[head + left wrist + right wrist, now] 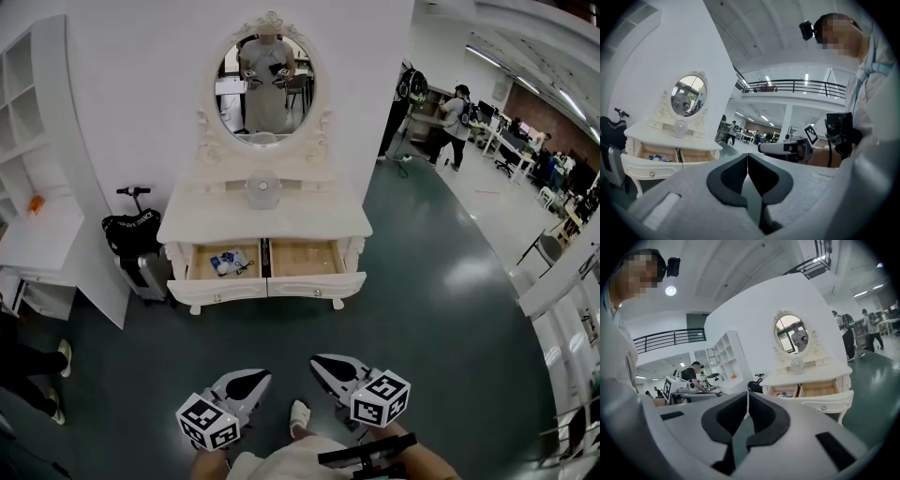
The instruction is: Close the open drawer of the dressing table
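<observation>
The white dressing table (262,223) with an oval mirror stands against the wall ahead, well beyond both grippers. Both of its drawers are pulled out. The left drawer (228,263) holds blue and white small items, and the right drawer (302,258) looks empty. My left gripper (255,379) and right gripper (322,364) are low in the head view, side by side, pointing toward the table. In the left gripper view the left gripper (748,157) is shut on nothing, with the table (670,140) to its left. The right gripper (748,395) is also shut and empty, with the drawers (806,390) to its right.
A black scooter and a suitcase (134,240) stand left of the table, beside a white shelf unit (42,197). A small white fan (263,188) sits on the tabletop. A person's legs (37,367) show at the left edge. Several people and desks (459,117) are at the far right.
</observation>
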Tool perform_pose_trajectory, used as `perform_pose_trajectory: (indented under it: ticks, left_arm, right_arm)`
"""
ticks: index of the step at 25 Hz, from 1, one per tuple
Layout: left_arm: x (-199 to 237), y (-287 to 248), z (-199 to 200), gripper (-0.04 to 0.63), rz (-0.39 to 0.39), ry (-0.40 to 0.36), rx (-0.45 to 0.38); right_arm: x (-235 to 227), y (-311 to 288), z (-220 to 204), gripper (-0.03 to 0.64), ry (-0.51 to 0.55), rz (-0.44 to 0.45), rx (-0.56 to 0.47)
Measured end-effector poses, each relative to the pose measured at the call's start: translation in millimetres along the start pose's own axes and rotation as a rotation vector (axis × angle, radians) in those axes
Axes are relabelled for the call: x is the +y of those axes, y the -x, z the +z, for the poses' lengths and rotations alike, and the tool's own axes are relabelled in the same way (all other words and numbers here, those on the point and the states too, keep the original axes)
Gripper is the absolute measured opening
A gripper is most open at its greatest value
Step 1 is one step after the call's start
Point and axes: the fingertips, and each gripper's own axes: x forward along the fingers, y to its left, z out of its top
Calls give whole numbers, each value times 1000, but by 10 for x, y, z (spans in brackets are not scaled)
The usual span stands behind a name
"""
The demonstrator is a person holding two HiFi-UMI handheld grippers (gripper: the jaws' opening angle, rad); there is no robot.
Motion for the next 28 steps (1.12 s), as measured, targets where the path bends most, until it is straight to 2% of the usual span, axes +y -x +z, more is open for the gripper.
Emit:
perform_pose_trajectory:
  ticks: [7,15,20,25,28]
  left_arm:
    - [365,-497,88,9,-22,8,37]
    - [799,-1051,333,9,3,15,34]
    - [1072,-1280,366,9,16,10,33]
    - [1314,-1444,174,9,18,27,86]
    - [1411,-1528,117,9,-1,42,105]
  right_arm:
    - [-538,-267,144,17,-45,-17,3]
    - [-1128,-543,380,17,-95,11,31]
    - [-1455,-750,347,17,-126,25,78]
    - [-1579,-949,210,17,-30,62,167]
    - [-1608,-1025,174,17,-8,91,215]
